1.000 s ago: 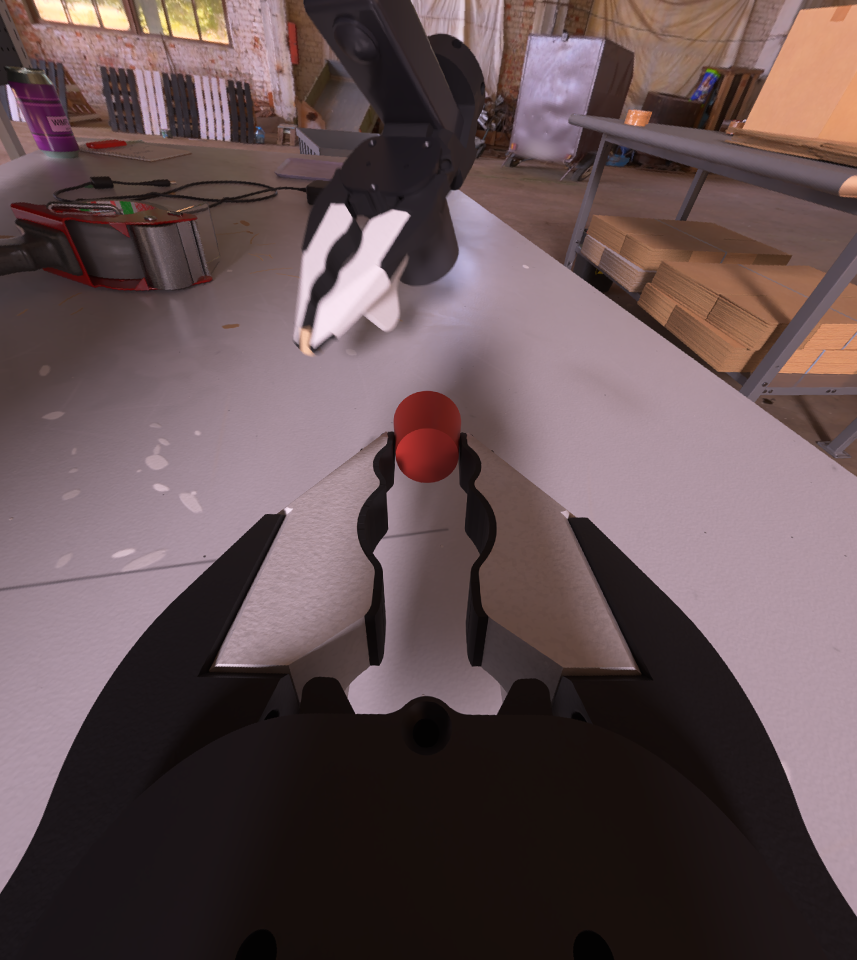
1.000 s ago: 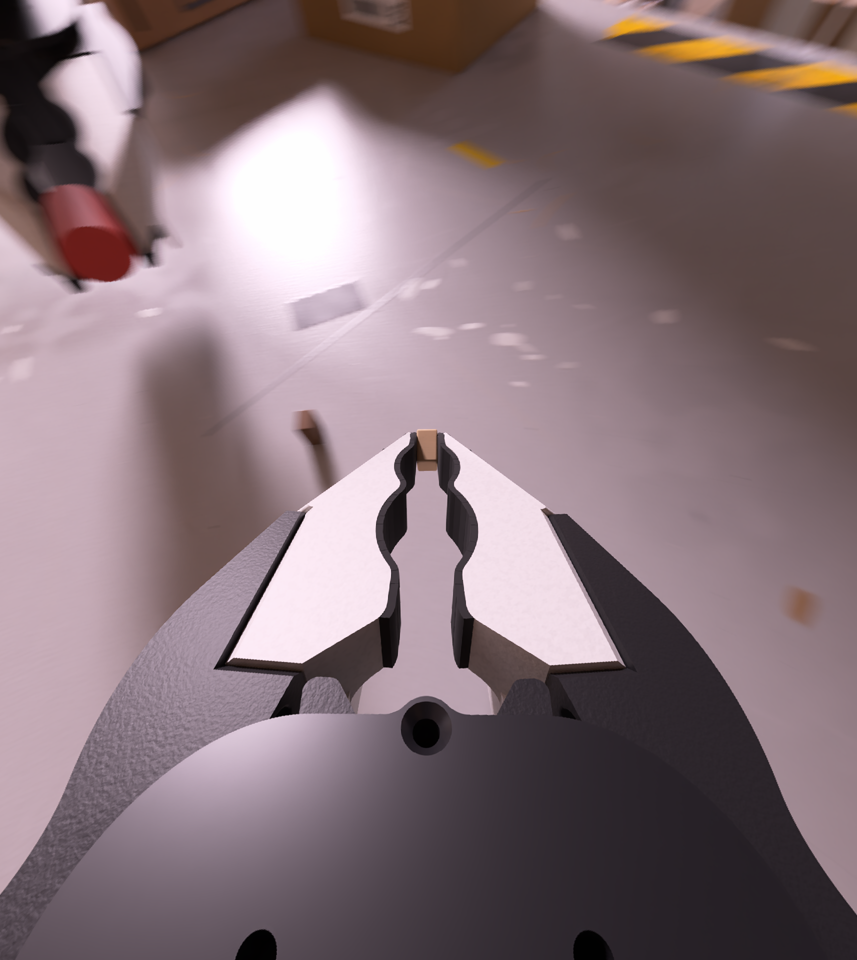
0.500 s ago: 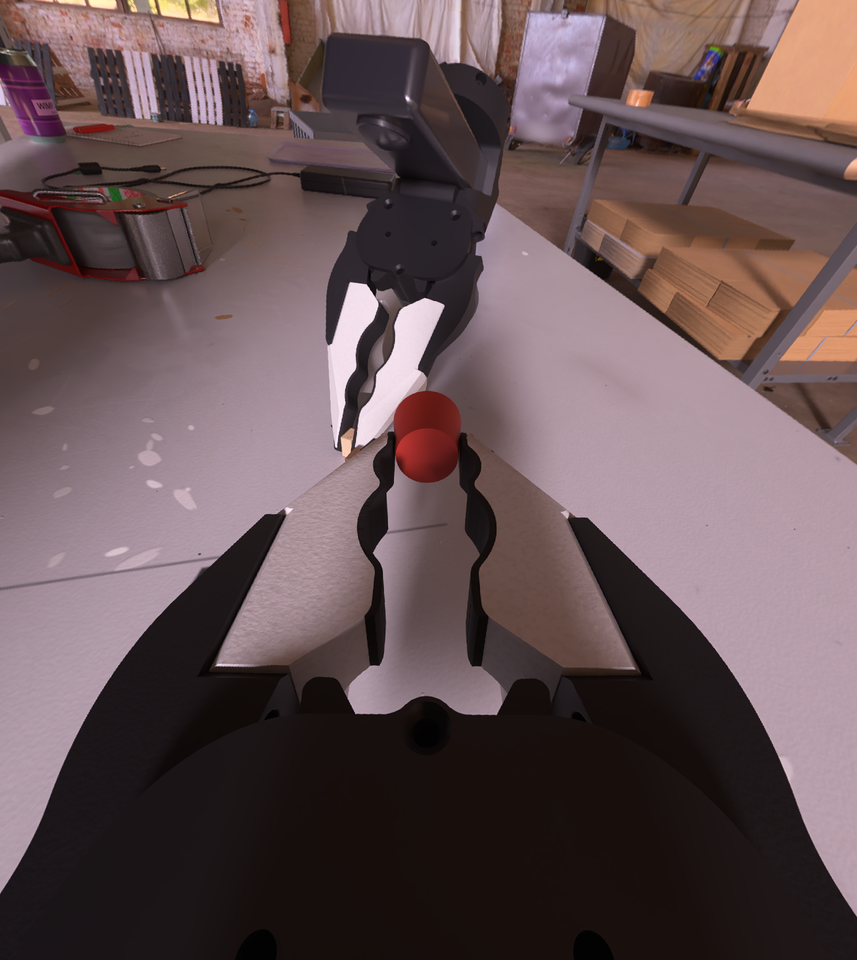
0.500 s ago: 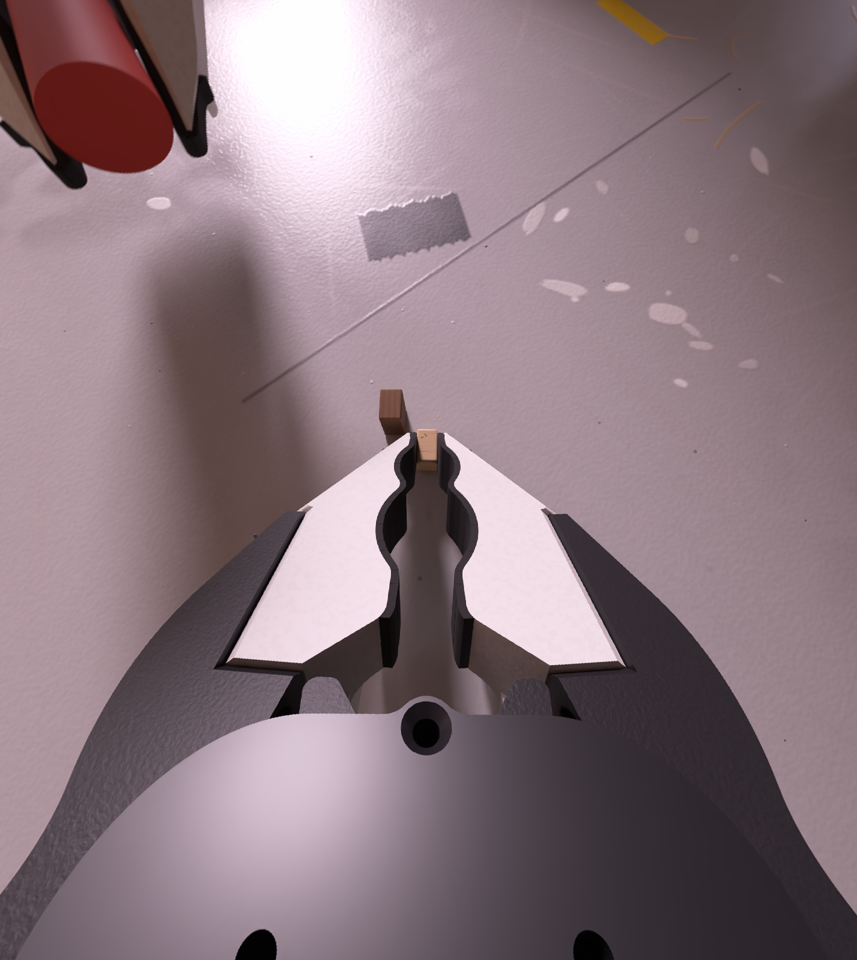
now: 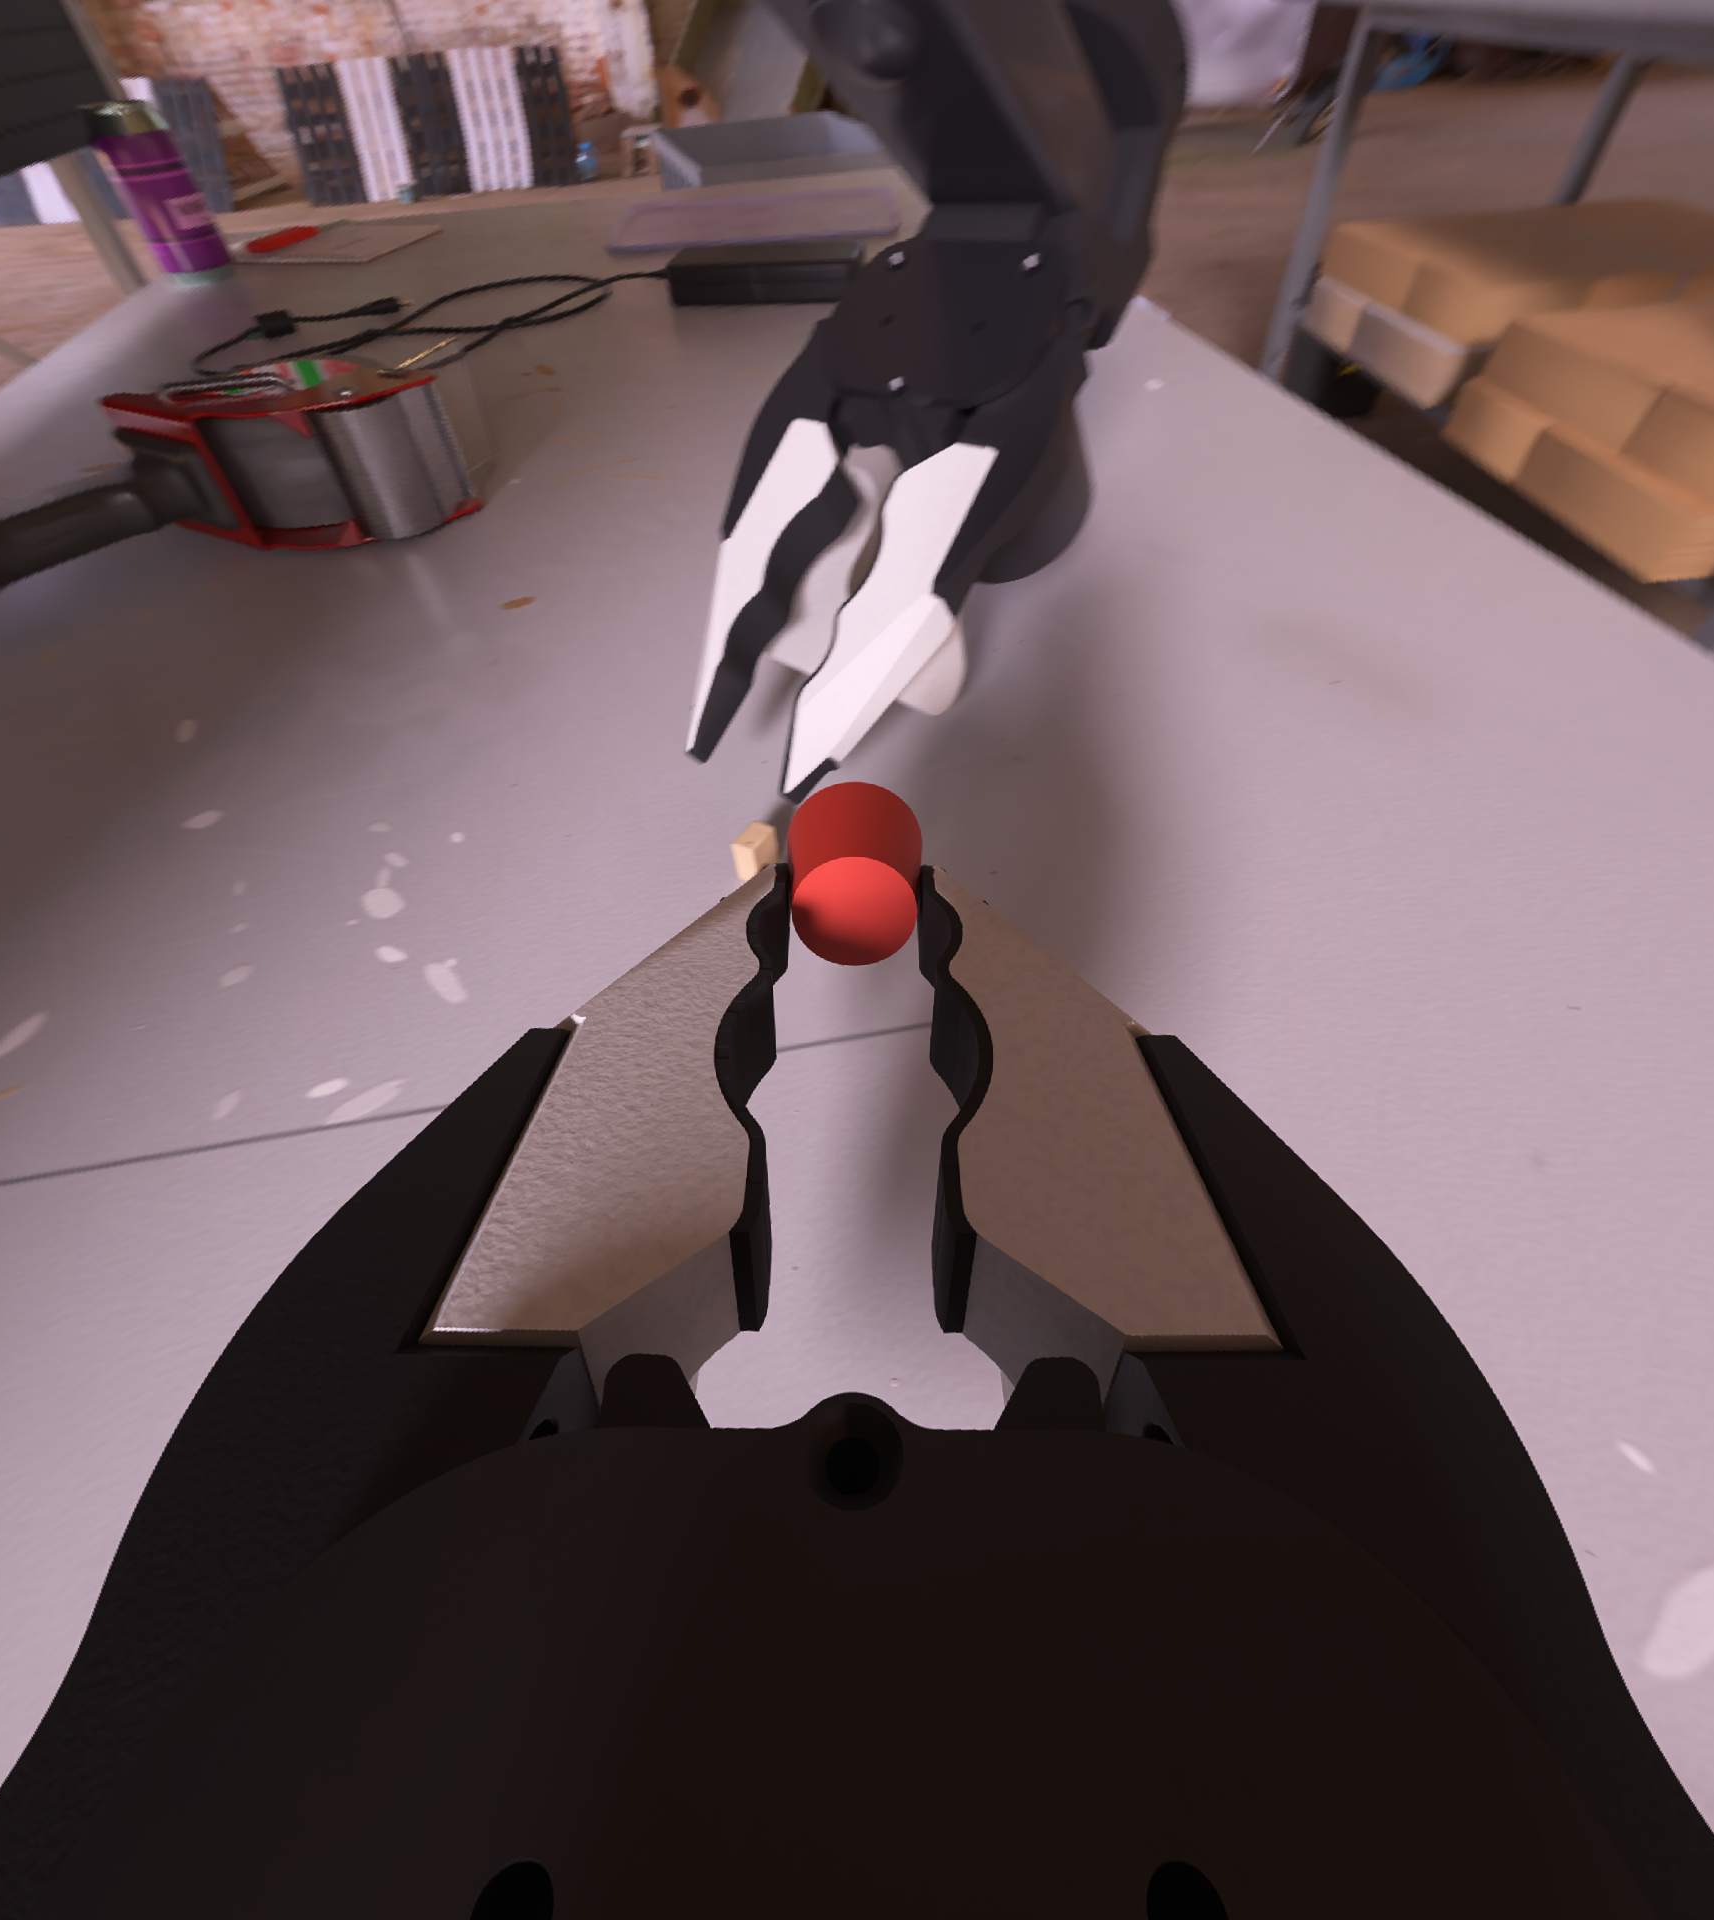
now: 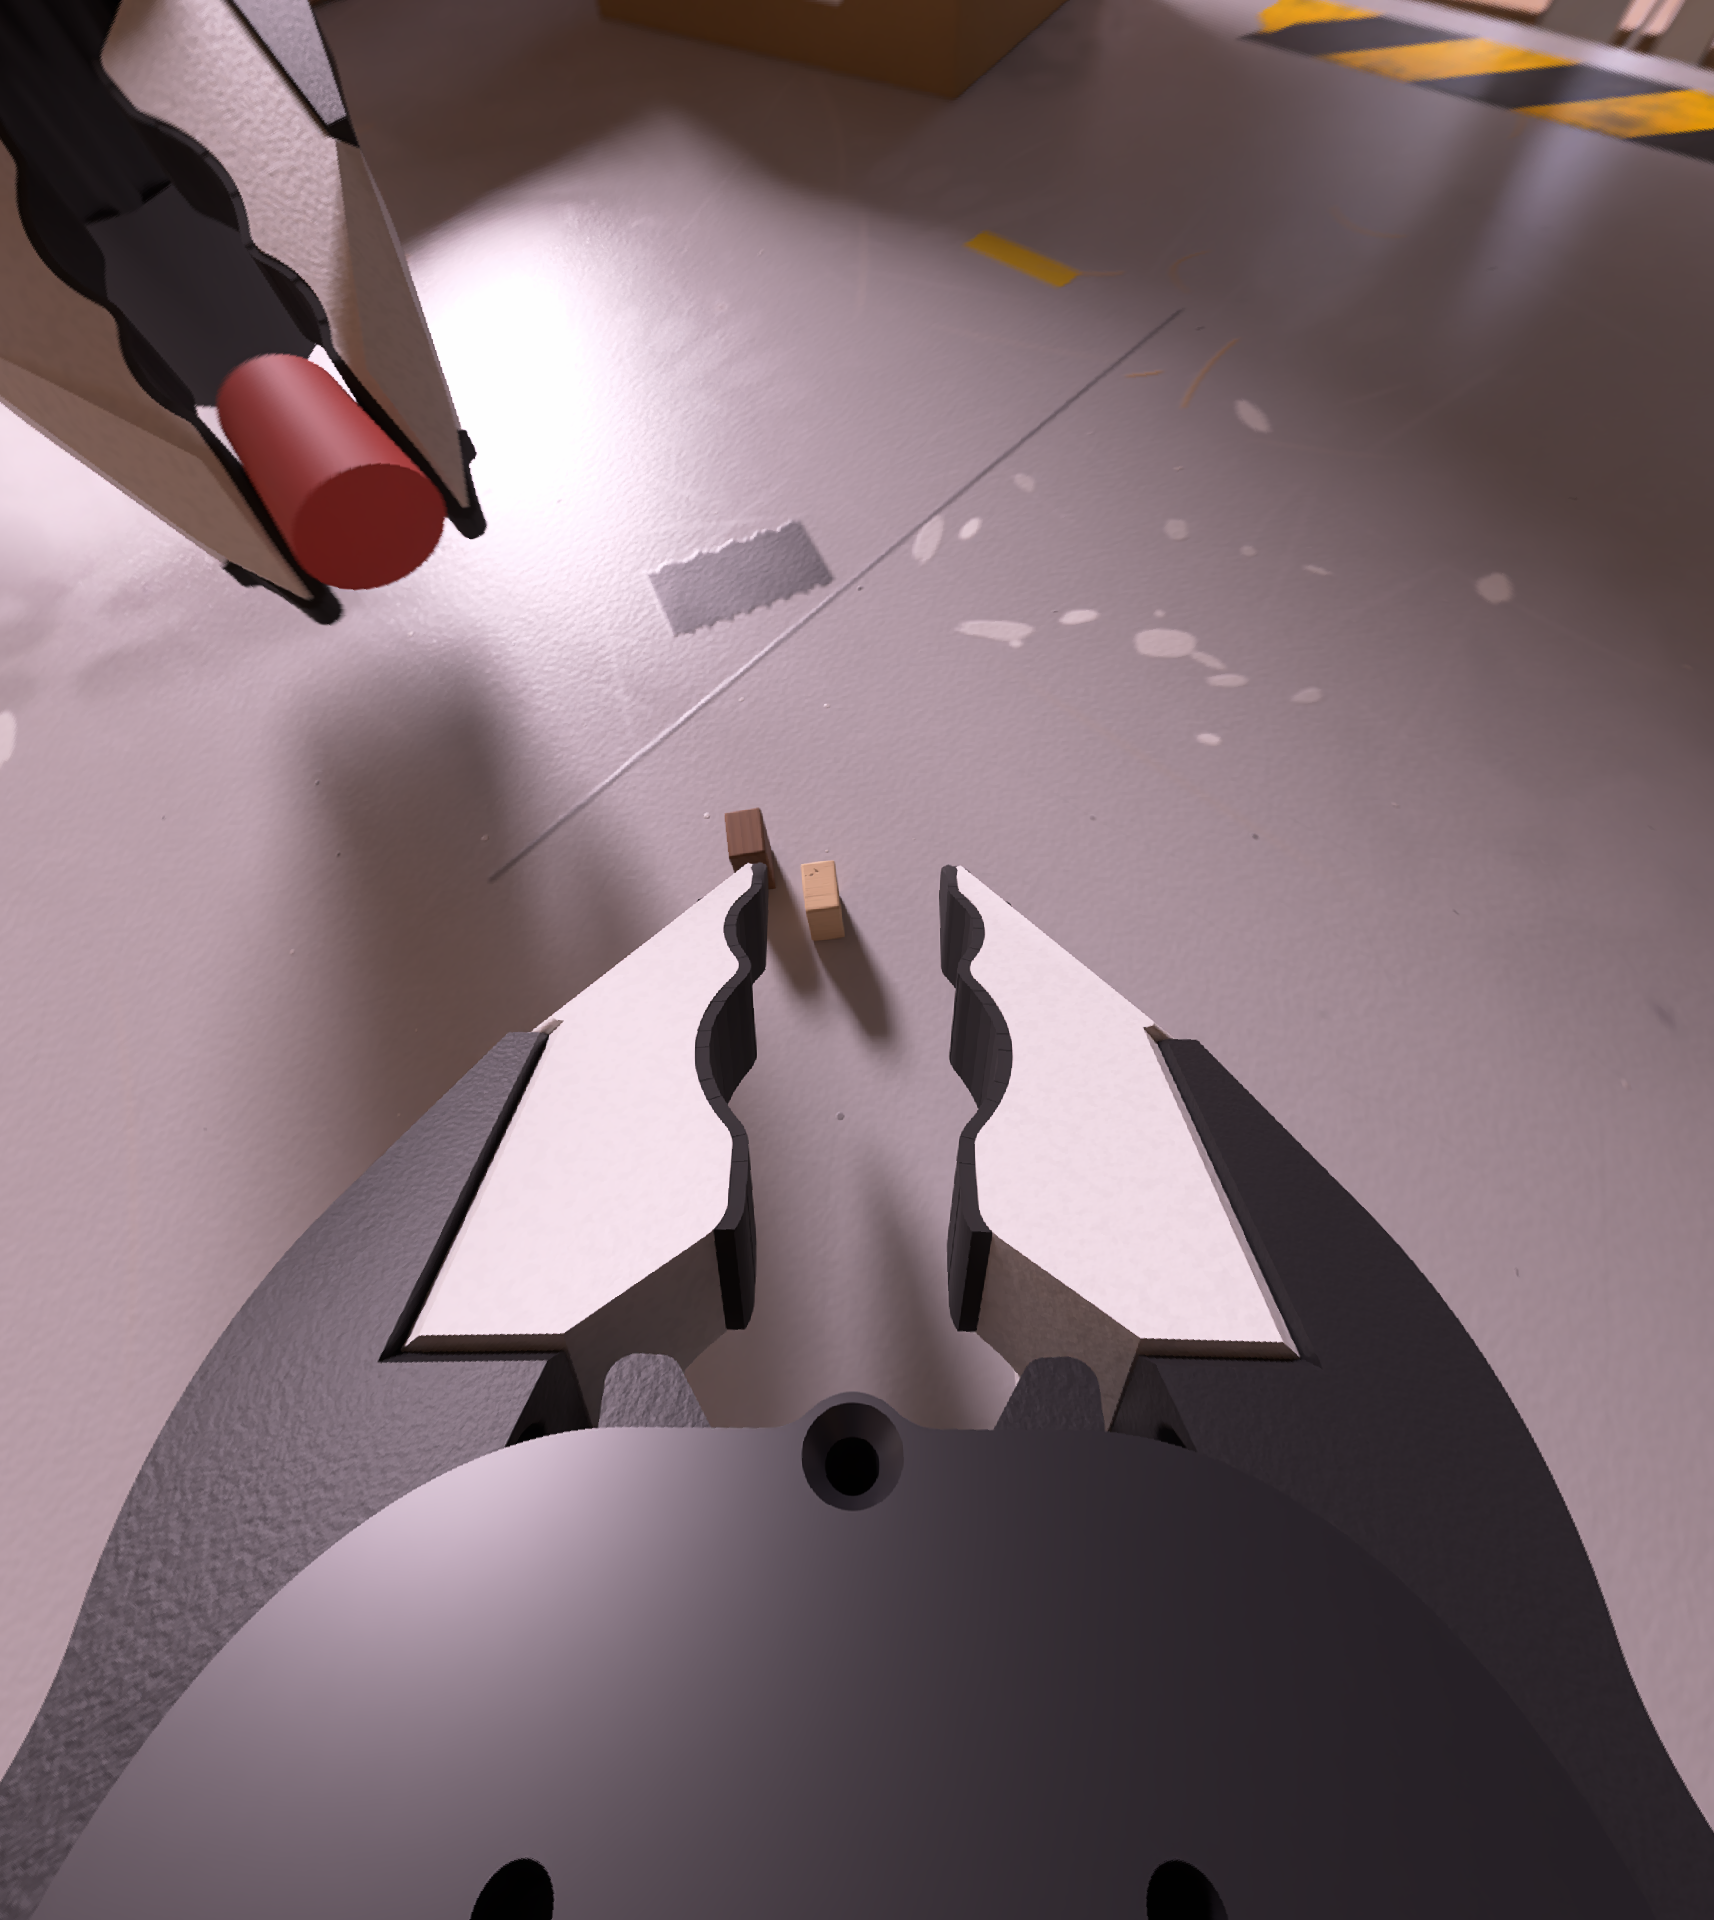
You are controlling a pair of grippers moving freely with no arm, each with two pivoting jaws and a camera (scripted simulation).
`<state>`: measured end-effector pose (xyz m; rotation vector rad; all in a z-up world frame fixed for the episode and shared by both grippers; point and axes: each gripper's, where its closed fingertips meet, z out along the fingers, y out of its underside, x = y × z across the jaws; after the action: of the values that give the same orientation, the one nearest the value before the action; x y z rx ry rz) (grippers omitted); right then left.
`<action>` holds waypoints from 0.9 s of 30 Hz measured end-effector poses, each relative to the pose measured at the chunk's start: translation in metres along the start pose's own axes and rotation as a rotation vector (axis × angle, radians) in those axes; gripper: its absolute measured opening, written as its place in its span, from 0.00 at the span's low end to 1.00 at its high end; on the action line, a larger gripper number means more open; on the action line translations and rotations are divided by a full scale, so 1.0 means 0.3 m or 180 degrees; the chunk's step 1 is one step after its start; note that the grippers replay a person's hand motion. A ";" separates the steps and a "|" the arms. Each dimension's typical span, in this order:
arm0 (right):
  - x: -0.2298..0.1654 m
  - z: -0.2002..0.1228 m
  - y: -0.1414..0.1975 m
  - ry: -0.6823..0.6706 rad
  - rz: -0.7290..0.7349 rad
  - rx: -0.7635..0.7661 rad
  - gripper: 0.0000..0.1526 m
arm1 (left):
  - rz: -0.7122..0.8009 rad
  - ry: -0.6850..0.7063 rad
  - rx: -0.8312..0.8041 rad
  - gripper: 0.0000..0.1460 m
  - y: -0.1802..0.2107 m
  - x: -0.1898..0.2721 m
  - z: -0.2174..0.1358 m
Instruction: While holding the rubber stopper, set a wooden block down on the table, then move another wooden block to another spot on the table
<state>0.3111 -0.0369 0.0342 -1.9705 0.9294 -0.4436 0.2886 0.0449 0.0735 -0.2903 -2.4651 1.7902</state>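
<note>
My left gripper is shut on the red rubber stopper and holds it above the grey table; it also shows at the top left of the right wrist view with the stopper. My right gripper is open and empty, just above the table. A light wooden block stands on the table between and just beyond its fingertips. A dark wooden block stands beside it, by the left fingertip. In the left wrist view the right gripper hovers above the light block.
A red tape dispenser lies at the far left of the table, with a black cable, a power brick and a purple can behind. A strip of grey tape lies on the table. Shelving with cardboard stands right.
My right gripper has opened, let go of the light block on the table next to the dark block, and drawn back a little. My left gripper still holds the stopper.
</note>
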 end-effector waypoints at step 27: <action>-0.092 -0.142 -0.108 -0.1460 0.1093 0.1129 0.12 | -0.0715 -0.0881 -0.0799 0.16 0.136 -0.053 -0.056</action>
<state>0.2810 -0.0300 0.0859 -1.4641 0.8035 0.0439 0.3114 0.0695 0.0410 0.2297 -2.7791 1.5215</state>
